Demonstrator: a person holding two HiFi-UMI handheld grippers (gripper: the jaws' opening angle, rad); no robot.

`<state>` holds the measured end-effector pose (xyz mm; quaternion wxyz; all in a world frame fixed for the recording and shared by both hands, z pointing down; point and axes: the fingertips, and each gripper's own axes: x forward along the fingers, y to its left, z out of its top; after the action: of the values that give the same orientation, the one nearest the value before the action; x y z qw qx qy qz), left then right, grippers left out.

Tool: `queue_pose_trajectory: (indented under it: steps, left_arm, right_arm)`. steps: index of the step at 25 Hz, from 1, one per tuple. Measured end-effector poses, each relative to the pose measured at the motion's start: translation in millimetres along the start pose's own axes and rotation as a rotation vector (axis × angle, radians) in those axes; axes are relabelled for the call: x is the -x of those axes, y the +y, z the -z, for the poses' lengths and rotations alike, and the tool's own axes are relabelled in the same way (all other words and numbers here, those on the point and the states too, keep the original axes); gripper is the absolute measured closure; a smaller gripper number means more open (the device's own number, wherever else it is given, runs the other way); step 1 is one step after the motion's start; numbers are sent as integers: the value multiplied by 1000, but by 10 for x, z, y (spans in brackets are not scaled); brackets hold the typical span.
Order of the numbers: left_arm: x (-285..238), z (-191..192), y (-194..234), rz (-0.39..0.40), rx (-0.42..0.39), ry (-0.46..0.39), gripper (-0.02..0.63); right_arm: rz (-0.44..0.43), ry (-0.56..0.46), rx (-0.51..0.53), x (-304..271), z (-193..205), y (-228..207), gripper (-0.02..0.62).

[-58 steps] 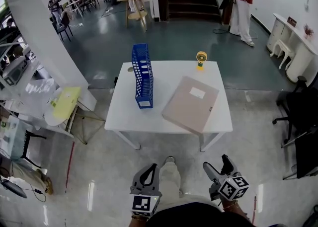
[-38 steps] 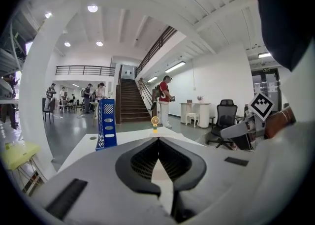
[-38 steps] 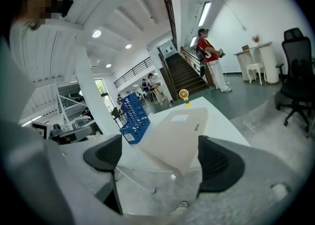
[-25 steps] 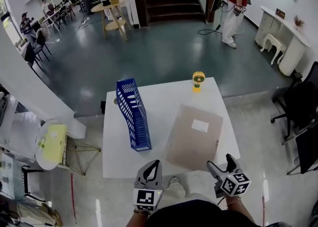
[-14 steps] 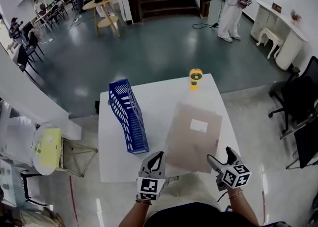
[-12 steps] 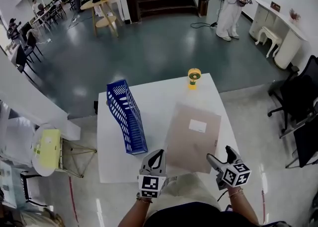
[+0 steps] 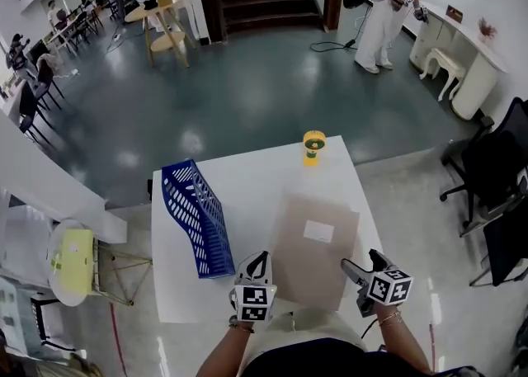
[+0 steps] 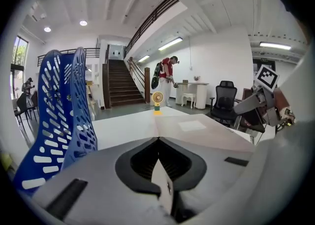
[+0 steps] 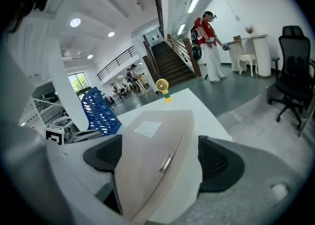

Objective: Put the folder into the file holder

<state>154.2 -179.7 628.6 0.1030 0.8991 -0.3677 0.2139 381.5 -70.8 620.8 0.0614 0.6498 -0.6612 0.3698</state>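
Folder [image 7: 313,247] placement decides everything here: the beige folder lies flat on the white counter [image 7: 247,190], on its right half, label [image 7: 318,231] up. Its long axis runs away from the person toward the small yellow fan [image 7: 312,144] at the far edge, and its near end reaches almost to the counter's near edge. The blue file holder [image 7: 196,219] stands to the left of it with a strip of bare counter between them. Its long axis runs roughly the same way and its slot opens upward, so the folder is not yet in it. The right tongs [image 7: 363,264] hang at the near right corner of the counter with their jaws spread wide. In the right gripper view the folder's near end and the metal clasp [image 9: 167,162] on its edge sit in the gap between the two dark pads. The pads have not closed on it, and whether the left pad brushes the cover I cannot tell. The left tongs [image 7: 256,258] hover at the near edge just left of the folder's near left corner. Their jaws are brought together at the tips with nothing of the folder between them, and they point along the gap between folder and holder. By my reading the right tongs are the nearer and better placed for the pick. The folder lies straight ahead of them, so a short push forward and a squeeze on the near edge would take it. After that it would have to be stood on edge and carried left across the bare strip to line up with the slot.
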Motion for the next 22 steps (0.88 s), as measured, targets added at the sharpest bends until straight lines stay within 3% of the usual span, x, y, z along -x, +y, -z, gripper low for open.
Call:
queue_pose_trajectory:
  steps: [6, 11, 17, 22]
  left_arm:
    - [-413, 81, 81, -26, 14, 89, 607]
    - [-604, 71, 204, -38, 23, 132, 607]
    - [-887, 104, 95, 42, 5, 234, 607]
    - [-995, 148, 99, 89, 127, 292, 607]
  right_arm:
    - [-20, 69, -88, -296, -67, -330, 127]
    - [-74, 131, -230, -575, -13, -429, 127]
    - [-116, 213, -357, -841, 12, -581, 127]
    - [-176, 208, -464, -962, -52, -604, 127]
